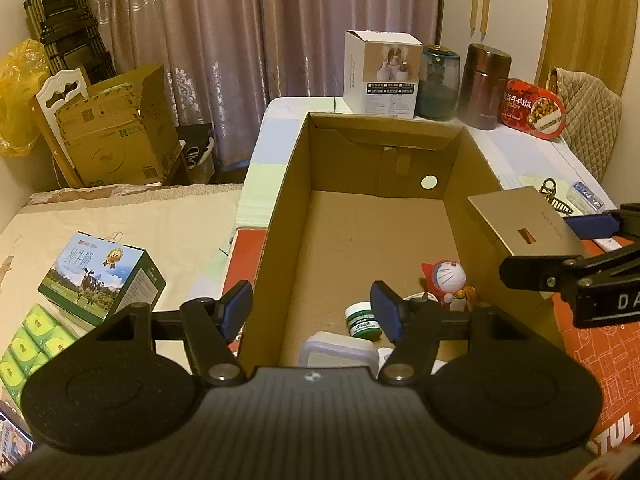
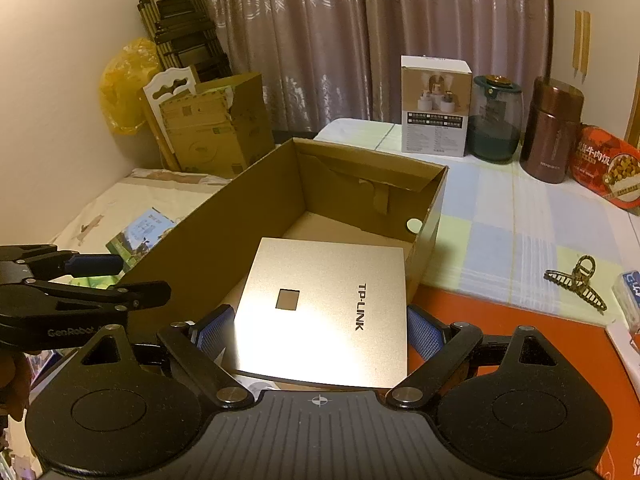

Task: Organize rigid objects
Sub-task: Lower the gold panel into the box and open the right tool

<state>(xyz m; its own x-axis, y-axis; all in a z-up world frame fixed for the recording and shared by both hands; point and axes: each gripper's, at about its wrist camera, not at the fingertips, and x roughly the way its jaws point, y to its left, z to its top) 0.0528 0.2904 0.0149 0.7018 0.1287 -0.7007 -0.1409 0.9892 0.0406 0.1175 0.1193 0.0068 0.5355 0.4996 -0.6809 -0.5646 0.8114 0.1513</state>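
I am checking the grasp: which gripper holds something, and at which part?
The right gripper holds the gold box by its two opposite side edges, above the cardboard box. The left gripper is open and holds nothing.

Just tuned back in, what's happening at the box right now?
The right gripper is shut on the gold TP-LINK box, holding it over the near right corner of the open cardboard box. The left gripper is open and holds nothing, straddling the box's left wall. Already inside are a Doraemon figure, a green lip salve jar and a white container. A hair claw clip lies on the table outside.
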